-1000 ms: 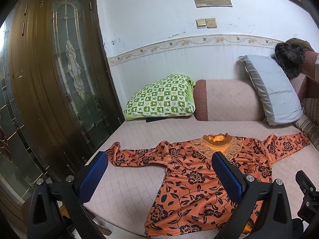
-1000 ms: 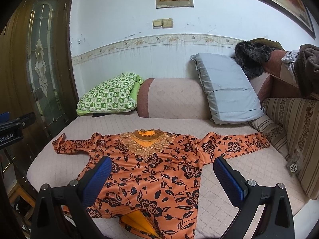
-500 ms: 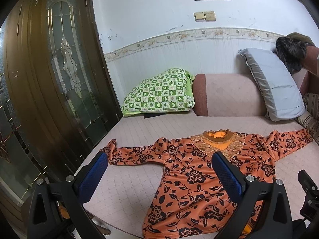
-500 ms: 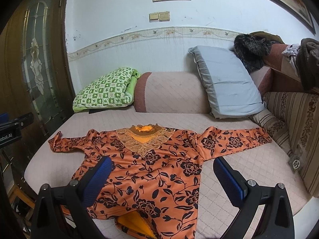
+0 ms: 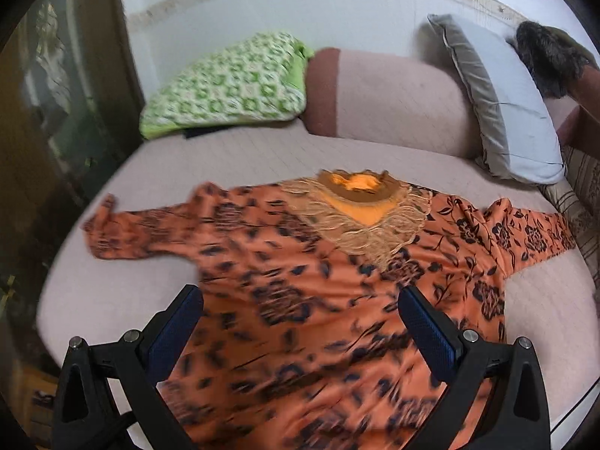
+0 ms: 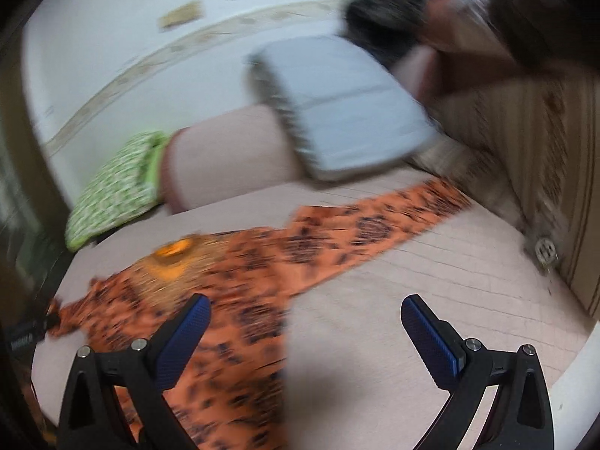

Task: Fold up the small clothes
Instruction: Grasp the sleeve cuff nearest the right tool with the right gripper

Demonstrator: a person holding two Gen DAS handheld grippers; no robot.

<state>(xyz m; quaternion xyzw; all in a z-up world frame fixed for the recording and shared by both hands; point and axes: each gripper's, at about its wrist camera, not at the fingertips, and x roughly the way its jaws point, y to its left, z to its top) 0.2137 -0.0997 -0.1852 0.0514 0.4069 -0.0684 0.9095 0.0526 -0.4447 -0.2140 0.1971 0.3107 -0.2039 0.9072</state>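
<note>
Pink bed [image 5: 262,157] carries the orange floral top [image 5: 318,300], spread flat with sleeves running left to right. Right sleeve [image 6: 375,221] stretches away ahead of the right gripper [image 6: 303,322], nearest it. Left gripper [image 5: 300,315] hangs over the body. Both fingers gape wide, empty.

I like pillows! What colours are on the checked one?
Green and white squares on the pillow, clearest in the left wrist view.

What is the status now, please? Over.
Left gripper open, right gripper open, both empty. Orange floral top spread flat, unfolded. Nothing in the way.
</note>
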